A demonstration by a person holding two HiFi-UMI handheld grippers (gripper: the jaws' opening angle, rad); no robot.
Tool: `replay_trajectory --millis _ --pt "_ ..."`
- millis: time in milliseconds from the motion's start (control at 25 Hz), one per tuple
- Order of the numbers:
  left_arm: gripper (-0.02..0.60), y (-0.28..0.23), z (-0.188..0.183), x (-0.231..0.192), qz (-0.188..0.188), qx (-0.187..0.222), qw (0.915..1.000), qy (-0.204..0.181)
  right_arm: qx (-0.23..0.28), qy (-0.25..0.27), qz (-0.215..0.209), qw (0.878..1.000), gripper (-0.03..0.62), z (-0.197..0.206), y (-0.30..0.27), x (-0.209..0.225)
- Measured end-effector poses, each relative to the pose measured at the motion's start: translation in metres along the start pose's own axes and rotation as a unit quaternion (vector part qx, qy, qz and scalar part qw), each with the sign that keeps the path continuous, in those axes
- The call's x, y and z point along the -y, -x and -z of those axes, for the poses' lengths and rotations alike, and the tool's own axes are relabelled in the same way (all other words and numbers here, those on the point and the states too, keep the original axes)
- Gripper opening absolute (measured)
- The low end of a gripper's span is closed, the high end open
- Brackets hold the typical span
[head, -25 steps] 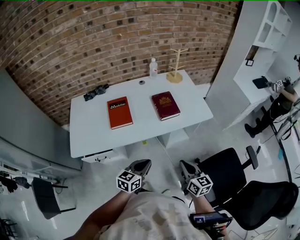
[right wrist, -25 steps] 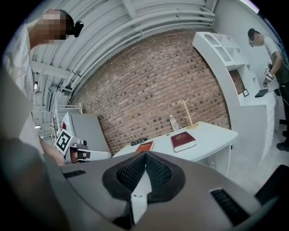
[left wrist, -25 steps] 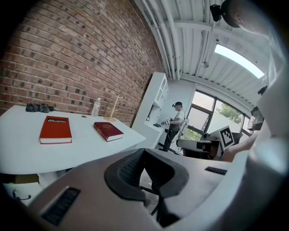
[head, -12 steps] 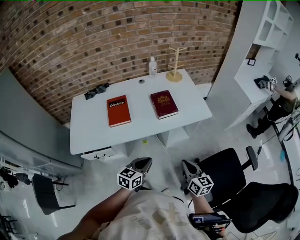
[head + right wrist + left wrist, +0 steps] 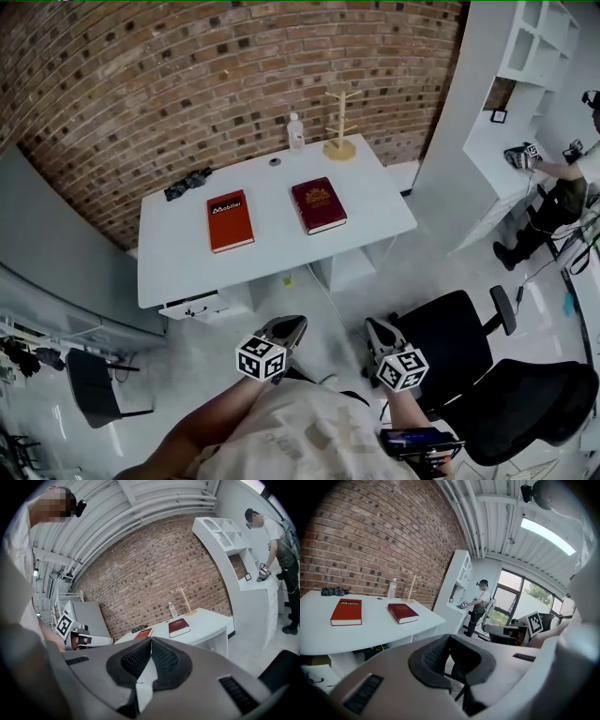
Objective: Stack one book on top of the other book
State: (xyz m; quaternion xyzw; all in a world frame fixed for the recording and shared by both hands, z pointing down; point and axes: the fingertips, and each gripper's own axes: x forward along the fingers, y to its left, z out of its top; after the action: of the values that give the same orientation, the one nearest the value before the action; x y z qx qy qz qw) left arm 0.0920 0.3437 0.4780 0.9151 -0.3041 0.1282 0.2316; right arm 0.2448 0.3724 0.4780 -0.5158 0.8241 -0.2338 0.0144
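Observation:
An orange-red book (image 5: 230,220) and a dark red book (image 5: 318,205) lie side by side, apart, on the white table (image 5: 187,267). Both show again in the left gripper view, orange-red book (image 5: 346,611) and dark red book (image 5: 403,612), and small in the right gripper view, dark red book (image 5: 179,626). My left gripper (image 5: 292,327) and right gripper (image 5: 375,330) hang well short of the table, over the floor near my body. Both are shut with nothing between the jaws: left gripper (image 5: 449,654), right gripper (image 5: 151,657).
A clear bottle (image 5: 296,132), a wooden rack (image 5: 340,125), a small dark cap (image 5: 275,162) and a black bundle (image 5: 188,183) sit along the table's far edge by the brick wall. A black office chair (image 5: 459,333) stands at my right. A person (image 5: 567,187) works at white shelving (image 5: 525,84).
The table and books have drifted slightly left and up in the head view as I move across the room. Both grippers keep their place in front of my body, still shut.

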Motion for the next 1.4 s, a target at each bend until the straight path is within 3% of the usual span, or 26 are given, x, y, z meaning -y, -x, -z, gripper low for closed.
replay_trajectory --millis 440,720,1400 --pt "0.02 -0.001 0.008 -0.019 -0.023 -0.003 0.9997 0.009 0.0 0.006 -0.007 1.0 0.021 -0.006 -0.016 0.011" --pt "0.02 -0.04 -0.007 -0.038 0.008 -0.001 0.9999 0.007 -0.011 0.015 0.008 1.0 0.021 -0.013 -0.04 0.025" --pt "0.02 -0.079 -0.071 -0.158 0.005 0.01 0.9997 0.023 -0.012 0.029 0.03 0.999 0.021 -0.063 -0.155 0.041"
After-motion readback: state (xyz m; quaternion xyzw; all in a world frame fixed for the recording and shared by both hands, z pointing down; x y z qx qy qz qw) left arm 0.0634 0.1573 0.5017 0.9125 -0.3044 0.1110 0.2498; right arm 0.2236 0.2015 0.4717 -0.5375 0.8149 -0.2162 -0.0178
